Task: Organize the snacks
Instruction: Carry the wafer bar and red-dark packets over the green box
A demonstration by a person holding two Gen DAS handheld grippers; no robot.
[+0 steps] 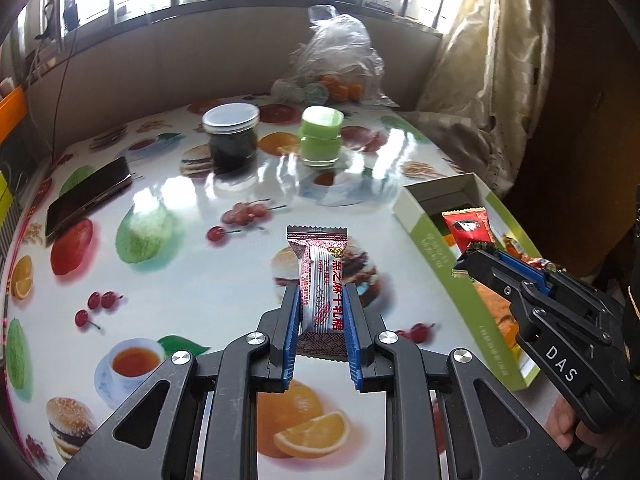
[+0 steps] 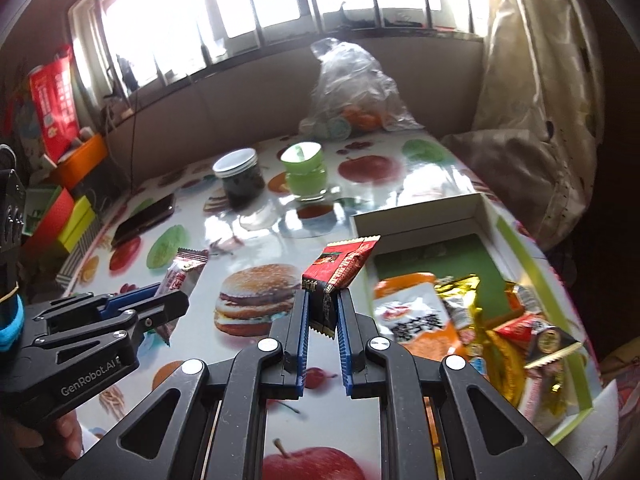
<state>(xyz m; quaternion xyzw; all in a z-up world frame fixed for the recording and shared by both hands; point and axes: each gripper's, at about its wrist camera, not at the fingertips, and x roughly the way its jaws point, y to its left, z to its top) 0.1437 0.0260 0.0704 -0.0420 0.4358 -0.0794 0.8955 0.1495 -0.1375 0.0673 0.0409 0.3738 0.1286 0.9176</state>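
Note:
My left gripper [image 1: 320, 294] is shut on a white and red nougat candy packet [image 1: 322, 280] and holds it above the fruit-print table. It also shows at the left of the right wrist view [image 2: 176, 300]. My right gripper [image 2: 323, 296] is shut on a red and black snack packet [image 2: 340, 268], held just left of the green-sided open box [image 2: 516, 240]. The box holds several snack packets, among them an orange one [image 2: 412, 312] and gold wrappers [image 2: 464, 292]. In the left wrist view the right gripper [image 1: 476, 258] hangs over the box [image 1: 436, 252].
A dark jar with a white lid [image 1: 233, 136], a green jar [image 1: 321, 136], a phone [image 1: 88, 196] and a plastic bag of oranges [image 1: 340, 64] stand on the table farther back. Coloured boxes [image 2: 68, 220] sit at the left; a curtain [image 2: 540, 120] hangs at the right.

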